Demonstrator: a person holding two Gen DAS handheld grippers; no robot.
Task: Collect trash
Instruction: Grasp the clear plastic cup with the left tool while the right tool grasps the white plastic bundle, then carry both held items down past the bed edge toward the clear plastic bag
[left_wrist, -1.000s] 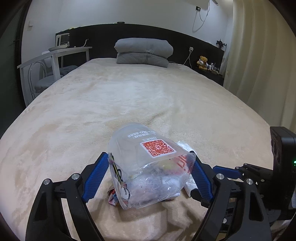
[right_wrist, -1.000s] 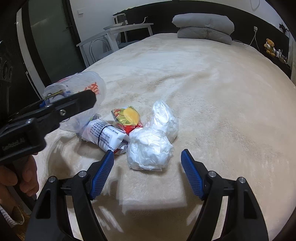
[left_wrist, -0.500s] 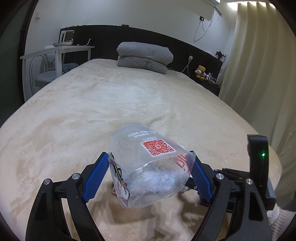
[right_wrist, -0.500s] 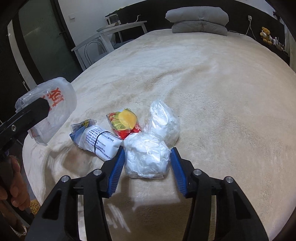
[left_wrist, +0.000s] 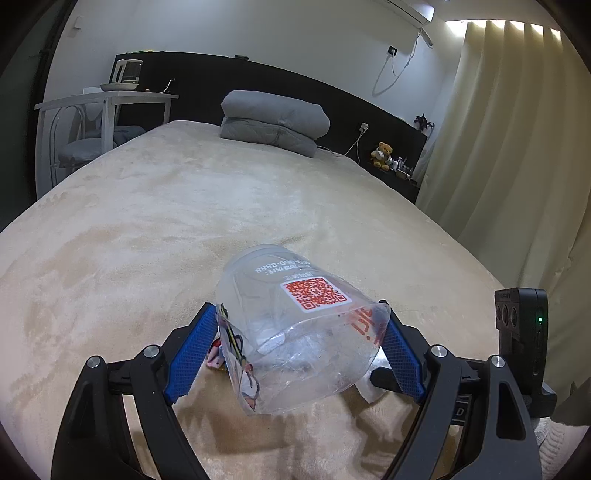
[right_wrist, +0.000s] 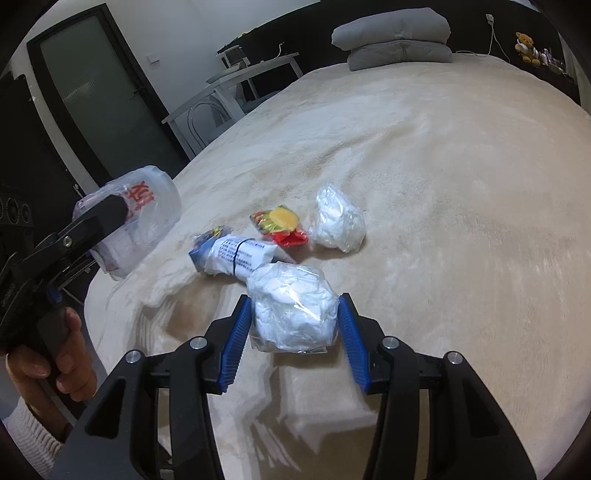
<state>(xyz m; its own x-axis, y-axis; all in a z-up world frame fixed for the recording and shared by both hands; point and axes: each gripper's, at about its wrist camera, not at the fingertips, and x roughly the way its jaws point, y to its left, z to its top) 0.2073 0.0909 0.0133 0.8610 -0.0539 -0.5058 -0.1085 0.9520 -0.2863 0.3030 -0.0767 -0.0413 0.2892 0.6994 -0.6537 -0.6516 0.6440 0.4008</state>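
Trash wad (right_wrist: 293, 308), crumpled white, clear-wrapped

Black, angular plastic left gripper (left_wrist: 295, 354) and right gripper (right_wrist: 293, 332), both with ribbed blue finger pads (right_wrist: 236, 345), silver screws; cream ribbed knit sleeve cuff (right_wrist: 33, 435)

Between my right fingers (right_wrist: 236, 332) sits a wrapped wad (right_wrist: 293, 308), on the bed (right_wrist: 443, 184). Just ahead of these fingers, to the left, lies a printed packet (right_wrist: 236, 254); further ahead lies a snack wrapper (right_wrist: 279, 225), and to its right a second wad (right_wrist: 338, 219). Between my left fingers (left_wrist: 188, 354) is a plastic container (left_wrist: 295, 325), over the bed's near edge, well left of the right fingers. Far ahead, a folded blanket (left_wrist: 275, 122) lies at the bed's head.
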